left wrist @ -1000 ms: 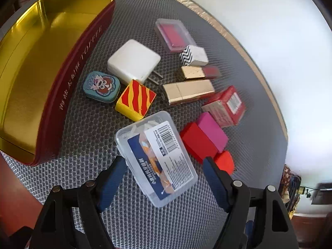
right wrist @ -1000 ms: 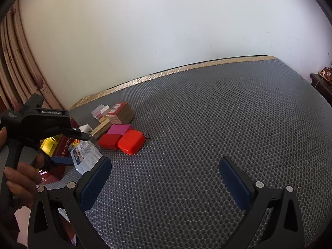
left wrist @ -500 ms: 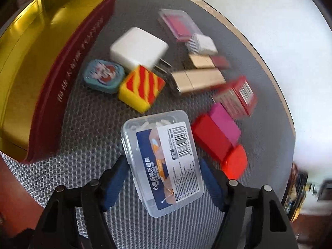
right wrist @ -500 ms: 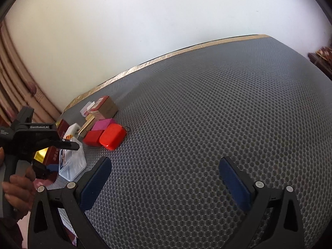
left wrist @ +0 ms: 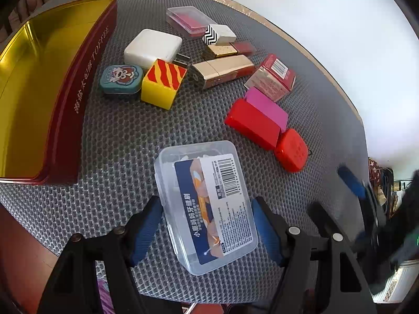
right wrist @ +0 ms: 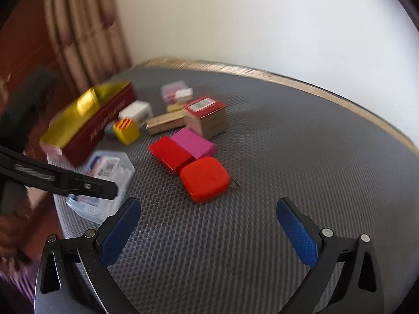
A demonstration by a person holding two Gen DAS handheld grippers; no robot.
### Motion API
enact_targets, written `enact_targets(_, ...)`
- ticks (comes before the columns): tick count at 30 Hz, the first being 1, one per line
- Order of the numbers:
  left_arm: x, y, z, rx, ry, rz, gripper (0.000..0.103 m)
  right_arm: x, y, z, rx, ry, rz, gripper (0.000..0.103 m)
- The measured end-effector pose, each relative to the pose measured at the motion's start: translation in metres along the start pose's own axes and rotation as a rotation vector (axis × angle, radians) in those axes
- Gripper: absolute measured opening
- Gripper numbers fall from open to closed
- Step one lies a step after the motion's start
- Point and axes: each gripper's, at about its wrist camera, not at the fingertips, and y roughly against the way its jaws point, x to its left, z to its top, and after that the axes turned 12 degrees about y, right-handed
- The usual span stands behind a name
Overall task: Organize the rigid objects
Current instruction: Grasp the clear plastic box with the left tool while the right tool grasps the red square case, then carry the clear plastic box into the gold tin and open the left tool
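Item: my left gripper (left wrist: 207,225), pitched steeply down, jaws wide, straddling the clear plastic floss-pick box (left wrist: 205,204) on the grey mat (left wrist: 117,136), pads not visibly pressing. Right gripper (right wrist: 208,225): spread, empty, angled down.

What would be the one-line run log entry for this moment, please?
left tool: around clear plastic box, grip unclear | right tool: open, empty, above mat | tin: empty | stage: picking box
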Motion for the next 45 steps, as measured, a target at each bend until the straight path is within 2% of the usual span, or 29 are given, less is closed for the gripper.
enact_targets(3, -0.004, 0.004, 0.005, -0.007, -0.016, -0.004, 0.072, -0.003, -0.015, 0.01, 0.034, 0.072, 0.01, 0.102)
enact_targets(6, -0.015, 0.0, -0.006, -0.01, -0.034, -0.008, 0.072, -0.007, -0.026, 0.017, 0.057, 0.114, 0.052, 0.098)
enact_targets(8, -0.019, 0.001, -0.01, -0.008, -0.044, -0.008, 0.072, -0.008, -0.036, 0.022, 0.082, 0.142, 0.065, 0.081)
enact_targets(10, -0.022, 0.009, -0.012, -0.007, -0.053, -0.015, 0.072, -0.008, -0.047, 0.026, 0.119, 0.153, 0.084, 0.072)
enact_targets(15, -0.023, 0.009, -0.016, -0.009, -0.074, -0.019, 0.072, -0.004, -0.064, 0.025, 0.175, 0.178, 0.129, 0.069)
enact_targets(16, -0.023, 0.012, -0.017, -0.011, -0.079, -0.02, 0.072, -0.002, -0.064, 0.024, 0.174, 0.199, 0.115, 0.066)
enact_targets(19, -0.023, 0.016, -0.022, -0.016, -0.086, -0.022, 0.072, 0.004, -0.063, 0.024, 0.17, 0.2, 0.104, 0.045)
enact_targets(23, -0.027, 0.036, -0.02, -0.029, -0.099, -0.029, 0.069, 0.007, -0.059, 0.016, 0.131, 0.152, 0.069, 0.046)
enact_targets(24, -0.027, 0.043, -0.019, -0.036, -0.102, -0.027, 0.061, 0.005, -0.056, 0.013, 0.12, 0.133, 0.064, 0.046)
enact_targets(26, -0.026, 0.048, -0.018, -0.024, -0.113, -0.04, 0.04, 0.006, -0.053, 0.009, 0.098, 0.094, 0.045, 0.045)
enact_targets(28, -0.023, 0.051, -0.015, -0.009, -0.105, -0.047, 0.039, 0.008, -0.048, 0.004, 0.078, 0.059, 0.032, 0.045)
enact_targets(31, -0.024, 0.046, -0.015, 0.016, -0.138, 0.005, 0.041, 0.008, -0.044, -0.001, 0.073, 0.041, 0.015, 0.046)
enact_targets(33, -0.021, 0.043, -0.018, 0.027, -0.139, -0.003, 0.041, 0.006, -0.043, -0.001, 0.07, 0.029, 0.015, 0.046)
enact_targets(36, -0.02, 0.039, -0.021, 0.053, -0.167, 0.017, 0.046, 0.003, -0.04, -0.003, 0.065, 0.017, 0.025, 0.046)
enact_targets(38, -0.018, 0.037, -0.022, 0.048, -0.159, 0.02, 0.055, 0.001, -0.038, -0.004, 0.064, 0.016, 0.024, 0.046)
enact_targets(41, -0.02, 0.039, -0.026, 0.041, -0.17, 0.009, 0.055, 0.002, -0.039, -0.003, 0.062, 0.011, 0.025, 0.046)
enact_targets(45, -0.032, 0.046, -0.039, 0.021, -0.252, 0.031, 0.055, 0.001, -0.037, -0.005, 0.062, 0.007, 0.025, 0.046)
